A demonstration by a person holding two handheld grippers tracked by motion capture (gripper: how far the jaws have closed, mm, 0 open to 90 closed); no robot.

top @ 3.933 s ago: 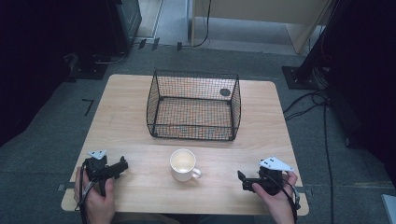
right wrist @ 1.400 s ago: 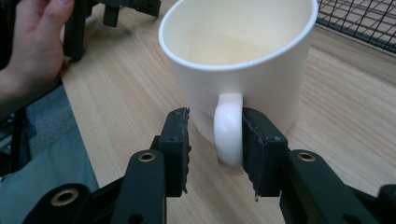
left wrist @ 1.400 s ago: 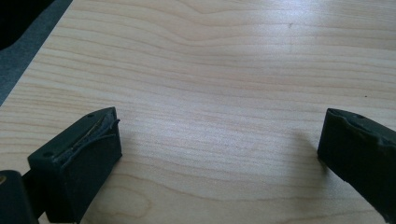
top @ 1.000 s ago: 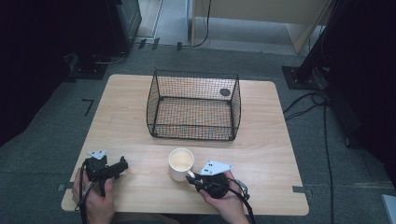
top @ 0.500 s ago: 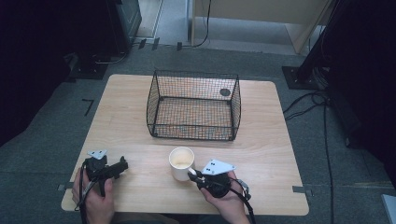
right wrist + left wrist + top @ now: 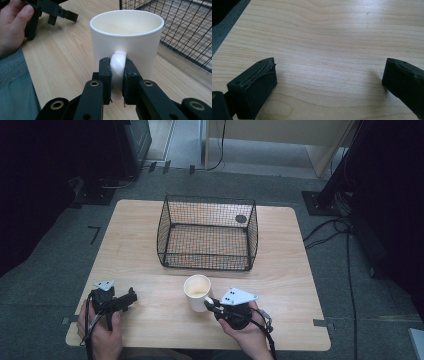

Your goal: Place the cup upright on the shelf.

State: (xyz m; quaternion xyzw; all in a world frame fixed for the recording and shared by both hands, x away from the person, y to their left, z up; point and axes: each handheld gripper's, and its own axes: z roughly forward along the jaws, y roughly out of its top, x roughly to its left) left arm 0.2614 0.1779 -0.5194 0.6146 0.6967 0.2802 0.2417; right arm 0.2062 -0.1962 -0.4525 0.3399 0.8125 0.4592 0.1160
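The right tongs [image 6: 117, 75] pinch the white ceramic mug [image 6: 127, 37] by its handle; lifted, it could swivel and slip. The left tongs [image 6: 329, 77] rest spread.

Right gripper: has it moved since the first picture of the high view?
Yes. The right gripper has gone leftward from the table's near right edge to the mug, below the wire basket, and is shut on the handle.

mug [image 6: 196, 291] on table [image 6: 300, 290] | basket [image 6: 207, 232] behind mug | left gripper [image 6: 131, 298] left of mug
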